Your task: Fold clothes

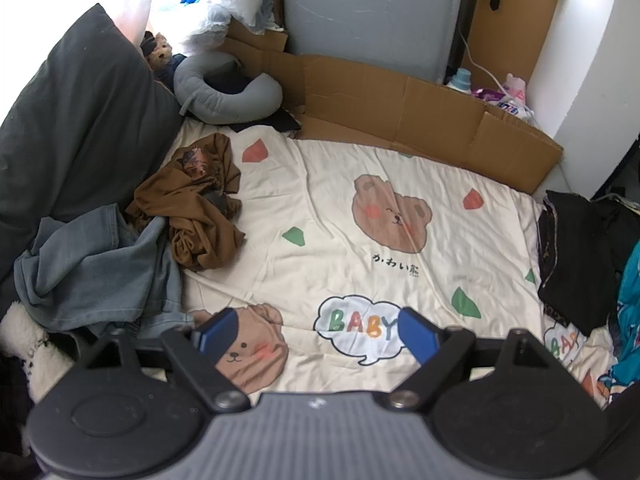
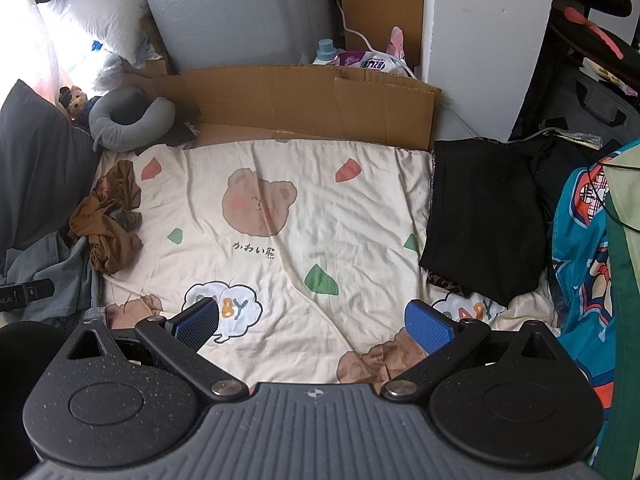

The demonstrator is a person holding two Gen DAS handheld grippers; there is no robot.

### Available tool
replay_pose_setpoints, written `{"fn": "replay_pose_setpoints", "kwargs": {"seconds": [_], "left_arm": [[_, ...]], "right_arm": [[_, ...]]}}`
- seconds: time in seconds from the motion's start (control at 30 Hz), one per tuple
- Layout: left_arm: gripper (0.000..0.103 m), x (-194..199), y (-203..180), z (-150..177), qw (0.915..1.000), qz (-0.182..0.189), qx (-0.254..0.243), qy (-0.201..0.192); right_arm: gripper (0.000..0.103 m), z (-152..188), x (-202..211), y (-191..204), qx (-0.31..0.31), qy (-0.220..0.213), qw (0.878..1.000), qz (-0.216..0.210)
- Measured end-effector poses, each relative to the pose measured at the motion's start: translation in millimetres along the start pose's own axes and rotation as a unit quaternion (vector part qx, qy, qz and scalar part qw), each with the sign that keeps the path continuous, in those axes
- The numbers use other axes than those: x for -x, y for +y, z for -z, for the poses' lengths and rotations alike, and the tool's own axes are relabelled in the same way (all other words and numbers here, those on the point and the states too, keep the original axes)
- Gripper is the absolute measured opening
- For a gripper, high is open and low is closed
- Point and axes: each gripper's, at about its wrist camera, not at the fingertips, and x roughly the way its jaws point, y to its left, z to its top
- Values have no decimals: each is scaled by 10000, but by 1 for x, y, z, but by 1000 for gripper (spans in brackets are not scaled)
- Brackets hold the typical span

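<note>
Cream bear-print blanket (image 1: 360,200) covers the bed. Along its far edge stands a cardboard sheet (image 1: 400,108). At the left edge, a dark pillow (image 1: 80,120) runs out of frame, with crumpled jeans (image 1: 100,272) beside it and a brown shirt (image 1: 192,208) heaped just beyond. Only the right view shows the whole folded black garment (image 2: 480,216) at the right edge; the left view clips it. Left gripper (image 1: 316,332) hovers released, holding nothing. Right gripper (image 2: 316,320) likewise spread, empty.
</note>
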Motion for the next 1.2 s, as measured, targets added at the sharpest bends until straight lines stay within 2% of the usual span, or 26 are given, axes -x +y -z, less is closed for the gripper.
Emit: {"fn": "replay_pose_setpoints", "kwargs": {"seconds": [0.3,0.6,0.67,0.8,1.03,1.2], "left_arm": [[89,-2,3,-1,10000,59,-17,14],[95,-1,-1,-4,9996,168,-233,53],[95,-1,-1,-5,9992,292,-257,101],[97,0,0,-9,9990,255,-341,127],[102,13,15,-21,9990,346,-264,-64],[102,22,28,-33,9990,335,-198,-225]], "right_arm": [[102,-1,0,4,90,41,9999,59],[102,-7,-3,8,251,214,9993,194],[102,-8,-2,10,229,237,9993,150],[102,-11,-1,15,221,281,9994,40],[102,-24,6,22,268,207,9993,150],[102,-39,22,27,172,-104,9997,167]]}}
